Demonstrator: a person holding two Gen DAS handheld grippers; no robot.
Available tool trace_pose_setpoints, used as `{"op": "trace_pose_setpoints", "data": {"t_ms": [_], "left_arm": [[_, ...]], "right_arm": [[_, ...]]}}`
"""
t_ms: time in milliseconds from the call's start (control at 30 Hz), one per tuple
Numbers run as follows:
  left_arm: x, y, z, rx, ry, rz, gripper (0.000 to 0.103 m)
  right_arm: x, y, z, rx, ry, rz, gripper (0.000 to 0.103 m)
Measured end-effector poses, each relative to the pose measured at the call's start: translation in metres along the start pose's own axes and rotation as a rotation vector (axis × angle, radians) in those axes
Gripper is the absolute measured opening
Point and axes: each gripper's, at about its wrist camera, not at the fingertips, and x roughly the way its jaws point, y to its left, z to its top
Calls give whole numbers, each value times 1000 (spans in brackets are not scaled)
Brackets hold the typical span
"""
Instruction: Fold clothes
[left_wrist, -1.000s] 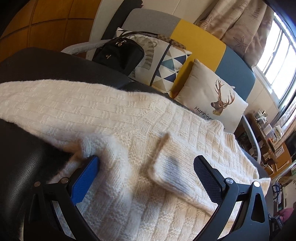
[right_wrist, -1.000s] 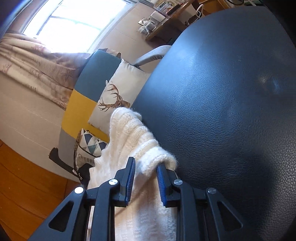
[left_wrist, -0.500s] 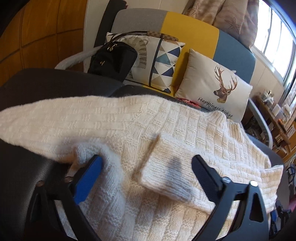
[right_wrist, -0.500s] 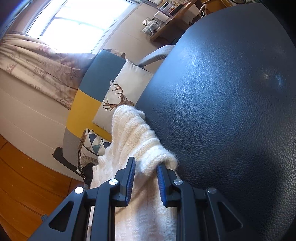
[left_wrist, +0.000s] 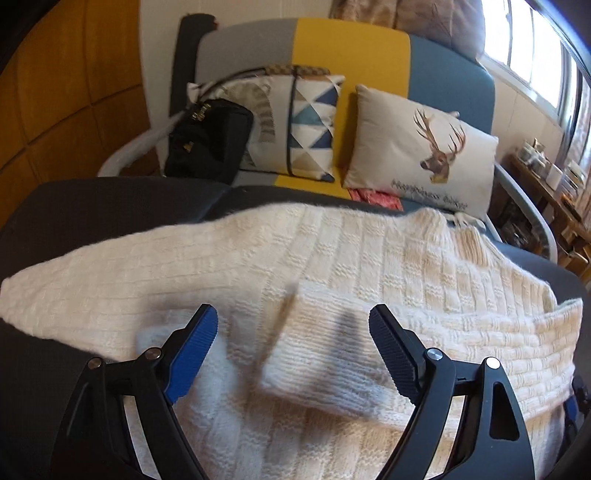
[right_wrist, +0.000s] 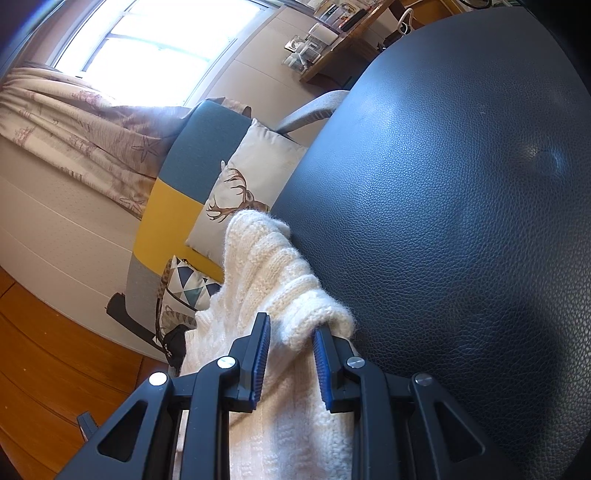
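A cream knitted sweater (left_wrist: 332, 251) lies spread across a black leather surface (left_wrist: 92, 199). One sleeve is folded over its body, with the cuff (left_wrist: 325, 354) pointing toward me. My left gripper (left_wrist: 292, 312) hovers over that cuff, jaws wide open and nothing pinched between the blue pads (left_wrist: 195, 343). In the right wrist view, the sweater (right_wrist: 266, 266) has a thick rolled edge bunched up at the side of the leather surface (right_wrist: 443, 221). My right gripper (right_wrist: 291, 325) is shut on that edge and holds it just off the leather.
Behind the surface stands a grey, yellow and blue sofa (left_wrist: 351, 48) with a deer pillow (left_wrist: 421, 155), a triangle-pattern pillow (left_wrist: 310, 125) and a black bag (left_wrist: 207, 144). A wooden shelf with small items (left_wrist: 546, 177) is at the right, below the window.
My left gripper has rolled level and drawn back and up from the sweater, with its jaws slightly narrower than at first. The right gripper has kept still, holding the same edge.
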Motion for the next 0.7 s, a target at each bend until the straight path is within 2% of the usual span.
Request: {"op": "trace_pose_setpoints", "data": {"t_ms": [133, 167, 200, 267, 433, 600, 700], "left_arm": [[6, -8, 0, 21, 14, -23, 87], [9, -10, 0, 31, 27, -33, 81], [13, -12, -1, 41, 49, -37, 65], [21, -13, -4, 50, 90, -67, 47], [17, -14, -1, 53, 79, -129, 21], [-8, -11, 19, 25, -27, -200, 17], [-15, -12, 29, 40, -95, -181, 17]], "right_arm": [[0, 1, 0, -5, -1, -5, 23], [0, 1, -1, -5, -1, -5, 22], [0, 1, -1, -5, -2, -6, 22], [0, 0, 0, -4, -2, -4, 23], [1, 1, 0, -5, -3, -7, 22], [0, 1, 0, -7, -5, -9, 22], [0, 0, 0, -6, -5, -6, 22]]}}
